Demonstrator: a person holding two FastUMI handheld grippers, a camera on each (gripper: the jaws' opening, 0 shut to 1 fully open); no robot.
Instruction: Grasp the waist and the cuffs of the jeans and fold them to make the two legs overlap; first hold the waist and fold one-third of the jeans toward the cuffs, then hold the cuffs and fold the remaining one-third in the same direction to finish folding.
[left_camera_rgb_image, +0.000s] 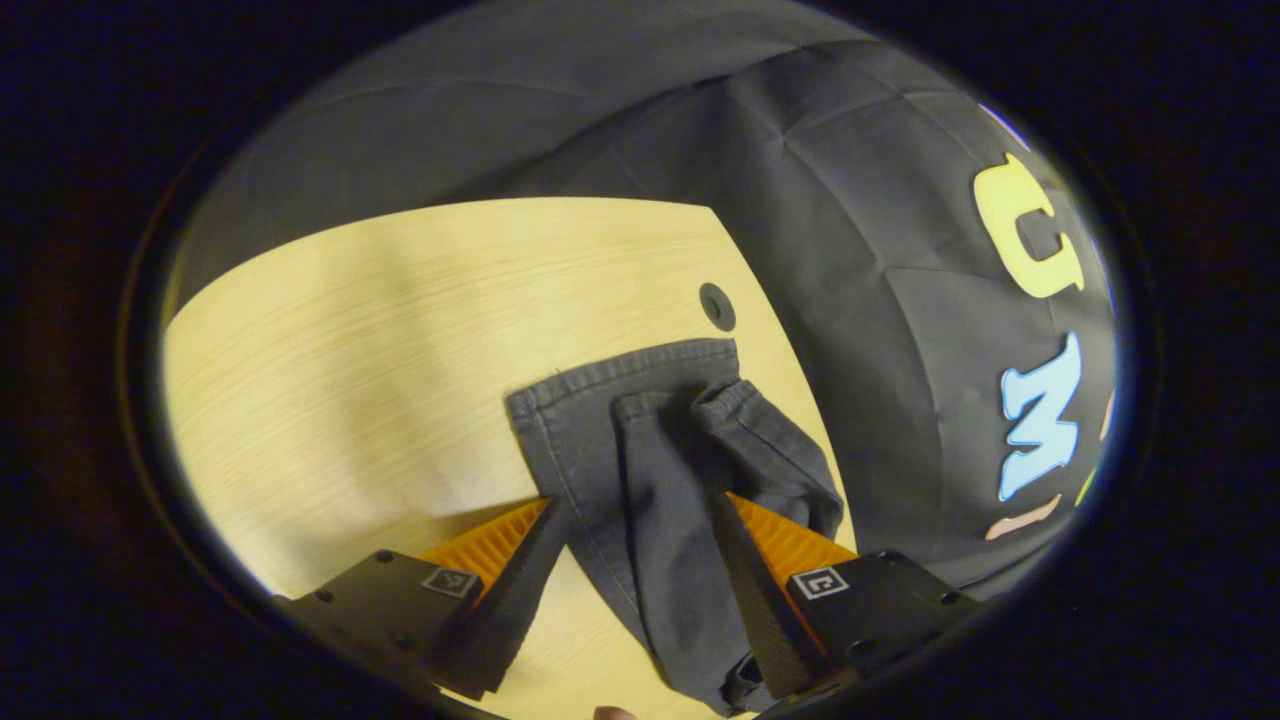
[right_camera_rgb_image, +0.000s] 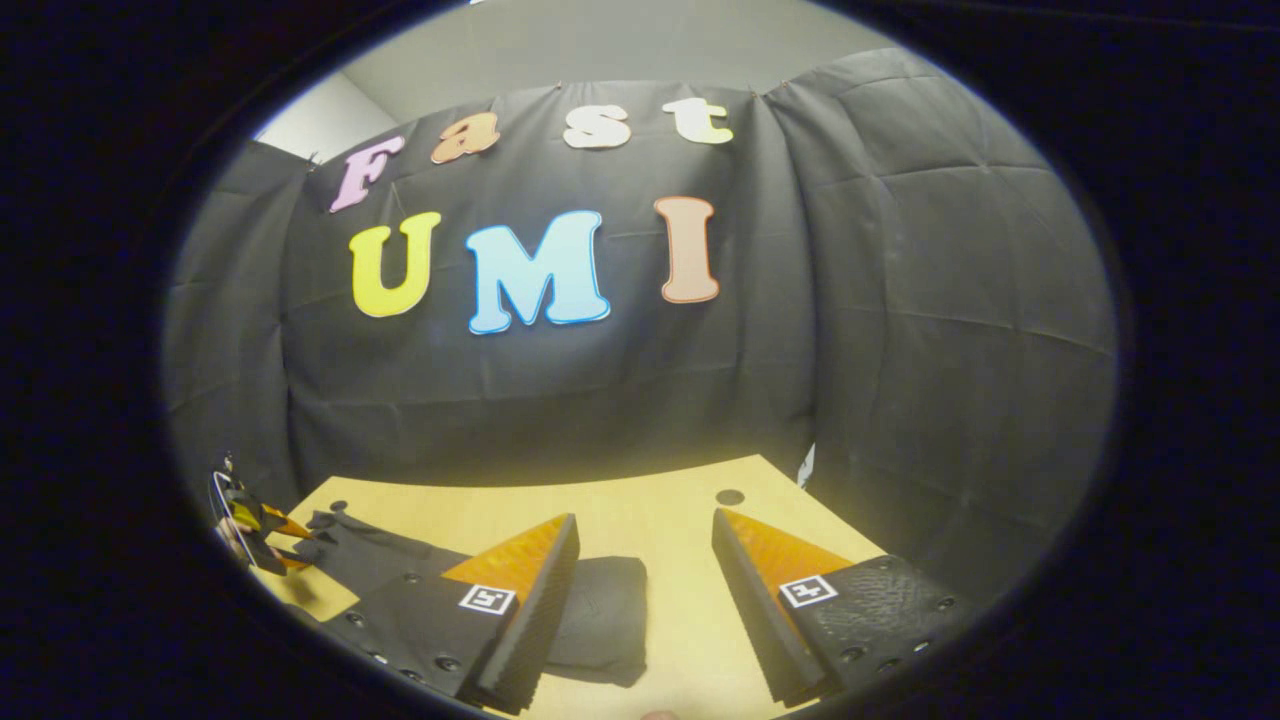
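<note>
Wooden table (left_camera_rgb_image: 330, 340), black cloth wall behind. Left gripper (left_camera_rgb_image: 640, 590): fingers spread apart, straddling cuffs (left_camera_rgb_image: 650, 385) of jeans (left_camera_rgb_image: 640, 480); cloth lies between them, no clamping visible. Both legs appear overlapped, cuff ends stacked near table hole (left_camera_rgb_image: 717, 306). Right gripper (right_camera_rgb_image: 645, 610): fingers wide apart, nothing held, raised above table; folded waist end of jeans (right_camera_rgb_image: 600, 610) lies below, partly behind one finger. Judged: leg overlap done, waist third likely folded; cuff fold remaining, grasp on cuffs not yet closed.
</note>
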